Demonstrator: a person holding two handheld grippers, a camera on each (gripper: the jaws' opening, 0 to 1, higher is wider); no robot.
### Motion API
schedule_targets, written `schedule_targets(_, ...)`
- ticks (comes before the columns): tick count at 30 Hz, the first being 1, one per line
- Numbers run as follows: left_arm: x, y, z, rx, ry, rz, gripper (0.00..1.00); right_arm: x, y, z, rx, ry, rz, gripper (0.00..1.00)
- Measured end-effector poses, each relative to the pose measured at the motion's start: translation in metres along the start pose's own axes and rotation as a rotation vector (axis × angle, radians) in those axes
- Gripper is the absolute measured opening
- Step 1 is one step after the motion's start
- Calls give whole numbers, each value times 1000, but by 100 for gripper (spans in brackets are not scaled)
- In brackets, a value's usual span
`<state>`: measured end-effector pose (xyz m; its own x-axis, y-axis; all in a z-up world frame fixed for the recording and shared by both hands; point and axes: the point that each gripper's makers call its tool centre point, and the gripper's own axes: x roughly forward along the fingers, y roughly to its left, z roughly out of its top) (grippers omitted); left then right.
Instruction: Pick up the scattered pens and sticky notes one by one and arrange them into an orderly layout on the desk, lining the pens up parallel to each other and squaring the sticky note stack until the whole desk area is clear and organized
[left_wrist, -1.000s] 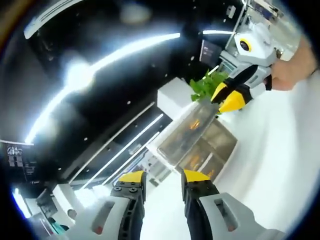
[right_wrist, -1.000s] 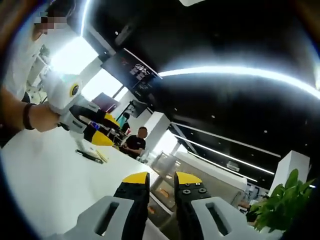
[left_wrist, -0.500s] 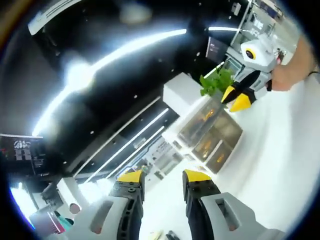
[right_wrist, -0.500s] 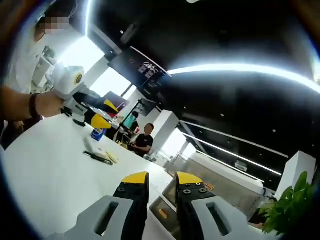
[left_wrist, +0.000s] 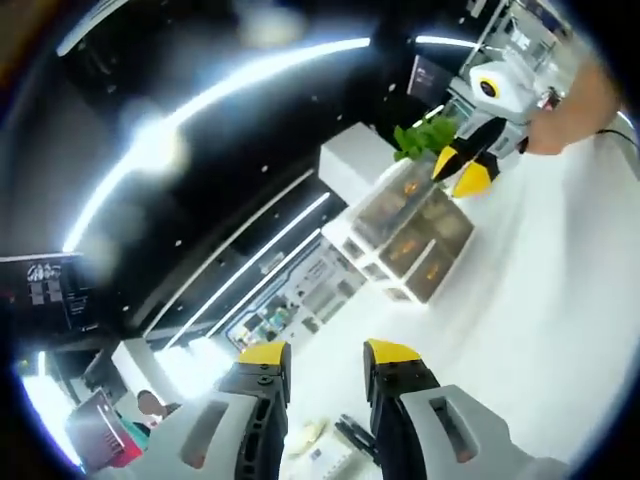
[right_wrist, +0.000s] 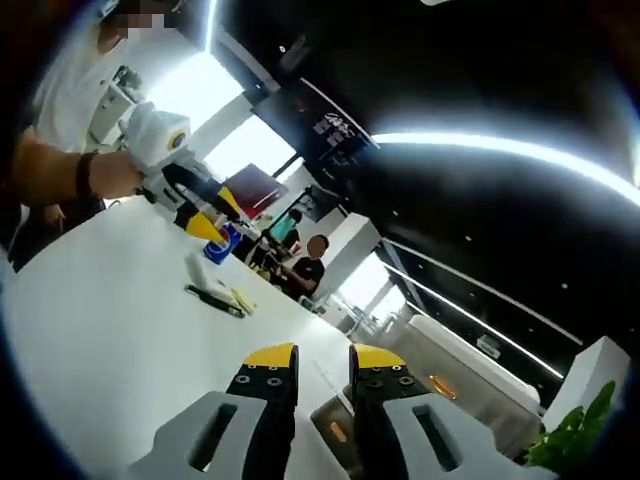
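Over a white desk (right_wrist: 100, 340), my right gripper (right_wrist: 324, 356) has its jaws a little apart with nothing between them. Ahead of it on the desk lie a dark pen (right_wrist: 215, 300), a yellow pen or note (right_wrist: 243, 300) and a pale strip (right_wrist: 197, 268). My left gripper (right_wrist: 215, 218), yellow-tipped and held in a hand, hovers above and beyond them. In the left gripper view, my left gripper (left_wrist: 327, 352) stands open and empty. A dark pen (left_wrist: 355, 440) and a yellowish item (left_wrist: 305, 435) lie low between its jaws. The right gripper (left_wrist: 460, 172) hangs at the upper right.
A blue cup (right_wrist: 216, 250) stands just past the pens. Seated people (right_wrist: 315, 265) are beyond the desk's far edge. Glass-fronted cabinets (left_wrist: 410, 240) and a green plant (left_wrist: 425, 138) stand past the desk. A person's forearm (right_wrist: 50, 170) reaches in at the left.
Both views have tilted down toward the desk, so more of it shows. The pens have come into the bottom of the left gripper view. Neither gripper's jaw gap has changed.
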<state>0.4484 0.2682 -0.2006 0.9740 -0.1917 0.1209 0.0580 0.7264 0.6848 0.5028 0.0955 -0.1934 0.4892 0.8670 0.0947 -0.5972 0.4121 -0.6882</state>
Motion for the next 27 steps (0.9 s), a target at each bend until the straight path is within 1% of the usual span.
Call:
schedule_targets(2,0,-1,-1,4,0,1,30,4,4,2,1,-2,4,22)
schedule_targets(3,1,-2,-5,6,6,-1,30,11,10,4,4,-1,20,22)
schedule_targets(4,0,-3,-8,7,13,-4,30,13,13,6,1,-2,24,22)
schedule_targets(6,-1,-4,-13,11,21,-5,30,19,23,10,-51,-4,47,21)
schedule_targets(11,-3,-4,-30,0,50,-3,30,33,41,19,-64,-10,89,21)
schedule_targets(14,-3,-5,-36,-1,58,1,30,42,47,24,-63,-14,108,21)
schedule_targets(17,-1,-3,-46,-5,71,8,30,57,55,31,-28,-17,132,21)
schedule_targets(19,0,1,-52,-7,79,31,30,65,64,32,-35,-7,162,21)
schedule_targets(22,3,4,-58,-20,88,39,31,79,78,31,-73,11,196,21)
schedule_targets(27,5,2,-67,-7,114,31,31,98,92,32,-57,24,229,21)
